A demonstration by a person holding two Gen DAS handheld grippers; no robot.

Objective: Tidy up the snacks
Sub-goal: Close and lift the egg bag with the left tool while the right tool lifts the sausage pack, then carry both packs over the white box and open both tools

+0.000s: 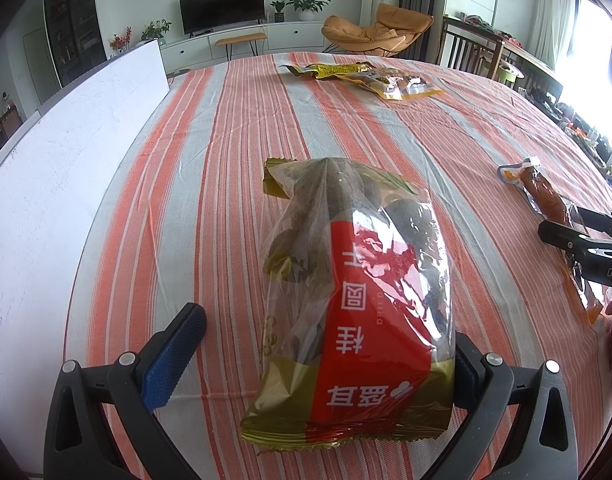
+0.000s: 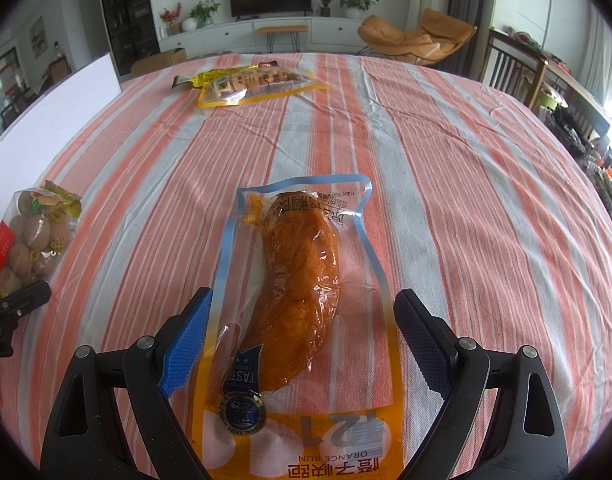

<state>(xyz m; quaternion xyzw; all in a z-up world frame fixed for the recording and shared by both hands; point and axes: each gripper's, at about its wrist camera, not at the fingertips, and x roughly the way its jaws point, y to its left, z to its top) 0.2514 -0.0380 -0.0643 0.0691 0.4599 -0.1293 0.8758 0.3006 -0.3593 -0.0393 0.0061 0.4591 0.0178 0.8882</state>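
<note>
A clear bag of brown dried longans with a red label lies on the striped tablecloth between the open jaws of my left gripper; its right finger is hidden behind the bag. The same bag shows in the right wrist view. A vacuum pack with an orange chicken breast lies between the open jaws of my right gripper; it also shows in the left wrist view. Neither pack is gripped. Two yellow snack packs lie together at the table's far side, also in the right wrist view.
An orange, white and grey striped cloth covers the table. A white board stands along its left edge. Beyond the table are a TV stand, an orange lounge chair and wooden chairs at the right.
</note>
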